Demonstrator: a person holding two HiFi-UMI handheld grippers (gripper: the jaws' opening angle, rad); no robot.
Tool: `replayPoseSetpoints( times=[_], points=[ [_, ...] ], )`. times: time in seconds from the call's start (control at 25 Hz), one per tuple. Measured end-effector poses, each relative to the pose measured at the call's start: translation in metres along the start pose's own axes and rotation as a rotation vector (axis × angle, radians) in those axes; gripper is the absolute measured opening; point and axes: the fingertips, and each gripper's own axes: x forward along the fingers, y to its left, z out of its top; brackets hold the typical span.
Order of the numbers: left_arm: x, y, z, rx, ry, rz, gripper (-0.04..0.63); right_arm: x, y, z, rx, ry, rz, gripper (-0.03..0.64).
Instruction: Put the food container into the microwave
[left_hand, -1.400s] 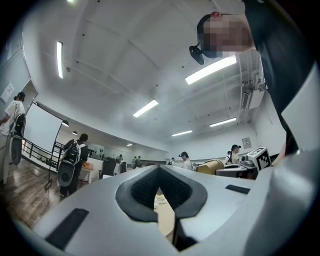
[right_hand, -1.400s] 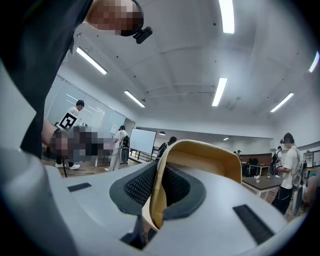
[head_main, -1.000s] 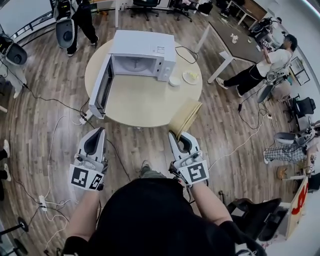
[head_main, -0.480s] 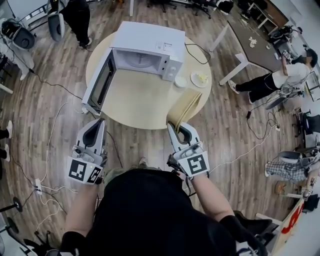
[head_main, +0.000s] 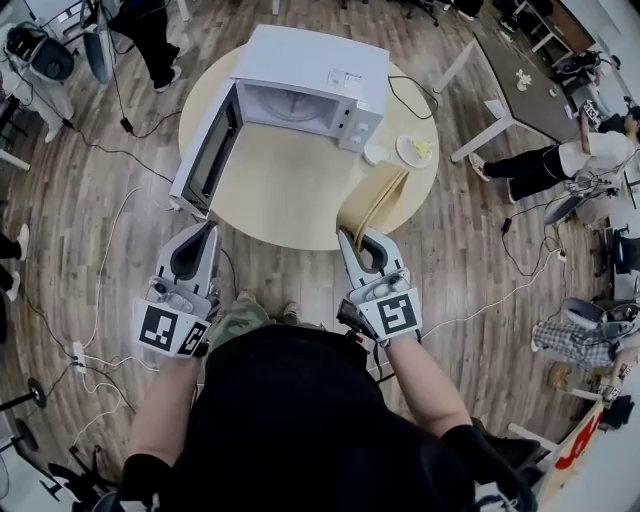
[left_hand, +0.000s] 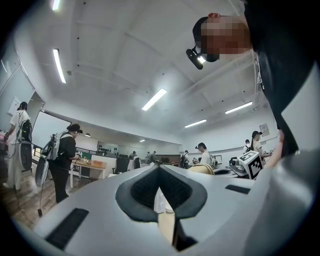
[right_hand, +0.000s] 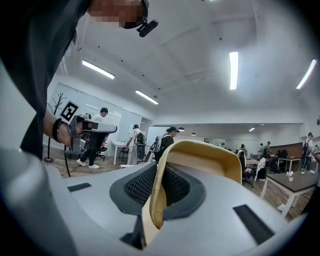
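Microwave door (head_main: 207, 152) open (plate (head_main: 416, 150) beside).

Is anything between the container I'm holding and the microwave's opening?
Nothing visible. The white microwave has its door swung open leftward, and only bare round beige tabletop lies between its cavity and the tan food container in the right gripper.

The microwave (head_main: 320, 60) cavity faces bare tabletop (head_main: 290, 200), giving a clear approach. Its open door (head_main: 208, 150) projects along the left side. A cup (head_main: 376, 153) and plate (head_main: 414, 150) occupy the right.
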Motion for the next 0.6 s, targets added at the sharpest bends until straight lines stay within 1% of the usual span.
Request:
replayPoseSetpoints(
  times=[0.24, 0.44, 0.6],
  points=[
    [0.016, 0.025, 0.000, -0.011, -0.009, -0.064, 0.018, 0.033, 0.012, 0.002, -0.042, 0.034, -0.020, 0.044],
    [0.022, 0.054, 0.003, -0.041, -0.017, -0.102, 0.018, 0.069, 0.018, -0.008, -0.103, 0.130, -0.020, 0.044],
    [0.027, 0.076, 0.003, -0.045, -0.027, -0.139, 0.018, 0.098, 0.026, -0.015, -0.164, 0.207, -0.010, 0.044]
  ],
)
